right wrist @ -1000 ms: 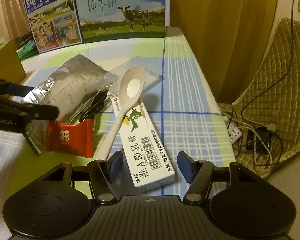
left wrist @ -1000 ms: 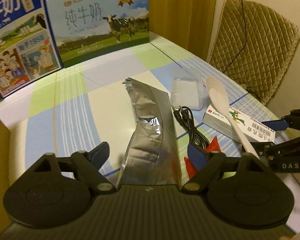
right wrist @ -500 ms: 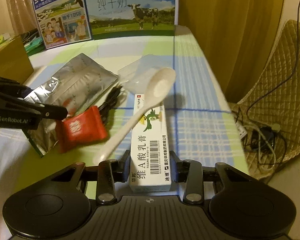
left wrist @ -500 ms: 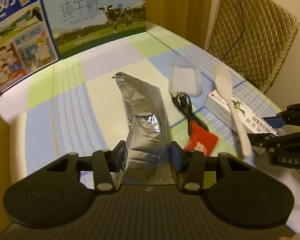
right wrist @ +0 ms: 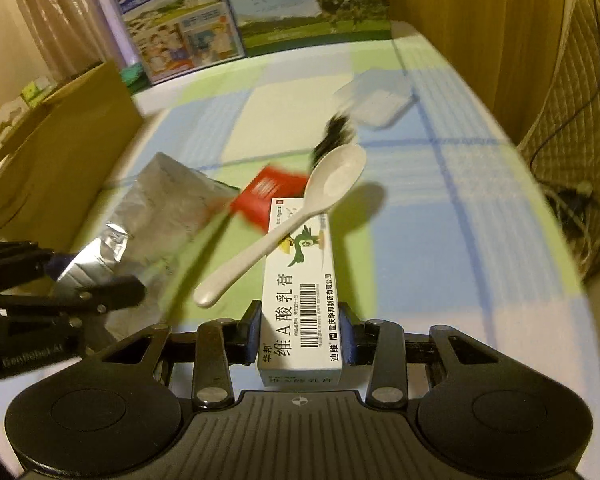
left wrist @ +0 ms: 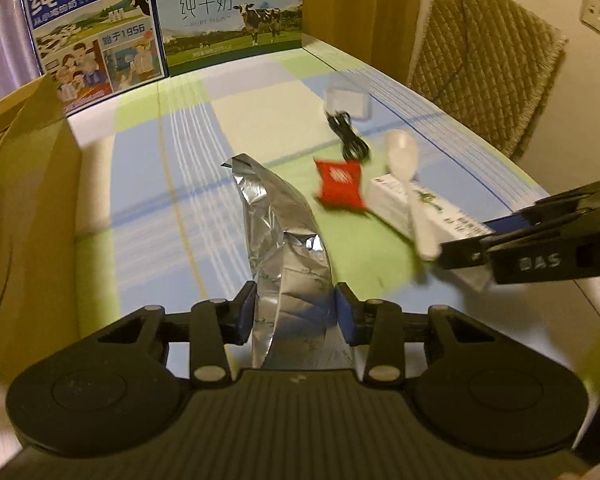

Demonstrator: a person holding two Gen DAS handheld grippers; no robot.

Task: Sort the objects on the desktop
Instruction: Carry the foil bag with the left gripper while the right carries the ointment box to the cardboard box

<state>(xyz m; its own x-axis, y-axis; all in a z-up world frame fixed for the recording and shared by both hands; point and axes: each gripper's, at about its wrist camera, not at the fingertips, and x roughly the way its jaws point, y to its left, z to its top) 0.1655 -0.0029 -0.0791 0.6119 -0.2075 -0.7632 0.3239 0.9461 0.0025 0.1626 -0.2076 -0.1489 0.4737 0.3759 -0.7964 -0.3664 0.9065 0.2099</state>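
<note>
My left gripper [left wrist: 296, 312] is shut on a crumpled silver foil pouch [left wrist: 284, 248], held up off the checked tablecloth [left wrist: 180, 184]. My right gripper [right wrist: 302, 334] is shut on a white ointment box [right wrist: 300, 292], lifted, with a white plastic spoon [right wrist: 284, 224] lying across its far end. A red candy packet [left wrist: 340, 184] lies on the cloth beyond the pouch, and past it a coiled black cable [left wrist: 348, 140] and a clear plastic lid [left wrist: 346, 98]. In the right wrist view the left gripper [right wrist: 100, 292] shows at the left, clamped on the pouch [right wrist: 160, 208].
A brown cardboard box [left wrist: 24, 208] stands along the table's left side. Two milk cartons [left wrist: 160, 20] stand at the far edge. A quilted chair [left wrist: 484, 56] sits off the right edge, with wall sockets [left wrist: 596, 14] and floor cables [right wrist: 580, 208] beyond.
Both grippers went from open to shut, the left on the foil pouch, the right on the ointment box. Both then lifted their loads; the pouch swung left toward the cardboard box.
</note>
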